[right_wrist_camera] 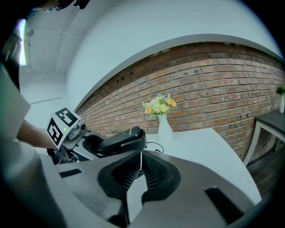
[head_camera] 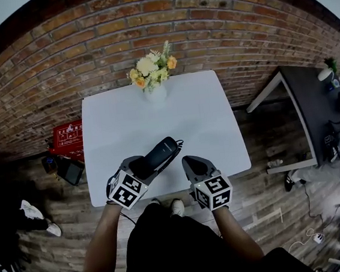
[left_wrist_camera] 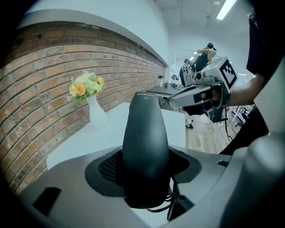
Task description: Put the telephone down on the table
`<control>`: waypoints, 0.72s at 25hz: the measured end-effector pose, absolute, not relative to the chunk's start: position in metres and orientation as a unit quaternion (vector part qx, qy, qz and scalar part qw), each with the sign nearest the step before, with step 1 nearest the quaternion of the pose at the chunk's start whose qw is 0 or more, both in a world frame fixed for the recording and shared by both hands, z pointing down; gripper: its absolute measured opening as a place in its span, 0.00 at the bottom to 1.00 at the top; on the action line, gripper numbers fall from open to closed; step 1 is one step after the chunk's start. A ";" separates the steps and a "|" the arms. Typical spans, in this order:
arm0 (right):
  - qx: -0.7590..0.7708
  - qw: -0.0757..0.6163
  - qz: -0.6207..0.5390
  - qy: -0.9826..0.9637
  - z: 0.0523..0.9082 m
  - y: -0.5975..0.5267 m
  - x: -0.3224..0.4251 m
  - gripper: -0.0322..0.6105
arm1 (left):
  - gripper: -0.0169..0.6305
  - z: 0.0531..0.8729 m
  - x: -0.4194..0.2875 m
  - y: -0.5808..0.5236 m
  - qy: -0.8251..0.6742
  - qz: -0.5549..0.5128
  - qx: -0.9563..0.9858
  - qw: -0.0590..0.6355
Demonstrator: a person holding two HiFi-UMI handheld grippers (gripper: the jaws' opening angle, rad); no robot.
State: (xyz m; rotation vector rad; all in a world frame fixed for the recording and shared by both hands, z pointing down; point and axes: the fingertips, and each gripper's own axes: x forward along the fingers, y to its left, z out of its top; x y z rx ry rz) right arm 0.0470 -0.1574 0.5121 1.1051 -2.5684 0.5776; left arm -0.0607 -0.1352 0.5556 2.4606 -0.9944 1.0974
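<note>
Fingers of the left gripper (head_camera: 139, 170) clamp the black plastic telephone (head_camera: 160, 154); the right gripper (head_camera: 191, 162) has its fingers closed and empty. Released by the near edge of the white desk (head_camera: 214, 124), the telephone might slide off.

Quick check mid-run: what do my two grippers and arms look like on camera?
Both the left gripper and right gripper are grey shells with black ribbed pads and a white cube of black square markers. Forearms bare; black top.
</note>
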 end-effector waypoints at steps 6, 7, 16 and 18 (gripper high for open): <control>0.399 0.147 0.211 -0.880 0.519 -0.180 0.037 0.09 | 0.45 0.565 -0.071 -0.163 -0.305 0.404 0.855 0.117; 0.404 0.146 0.213 -0.877 0.520 -0.183 0.035 0.09 | 0.45 0.566 -0.072 -0.169 -0.296 0.405 0.857 0.114; 0.456 0.151 0.232 -0.846 0.535 -0.201 0.029 0.09 | 0.45 0.581 -0.069 -0.214 -0.207 0.424 0.878 0.075; 0.467 0.155 0.236 -0.838 0.540 -0.202 0.029 0.09 | 0.45 0.589 -0.066 -0.222 -0.188 0.429 0.881 0.067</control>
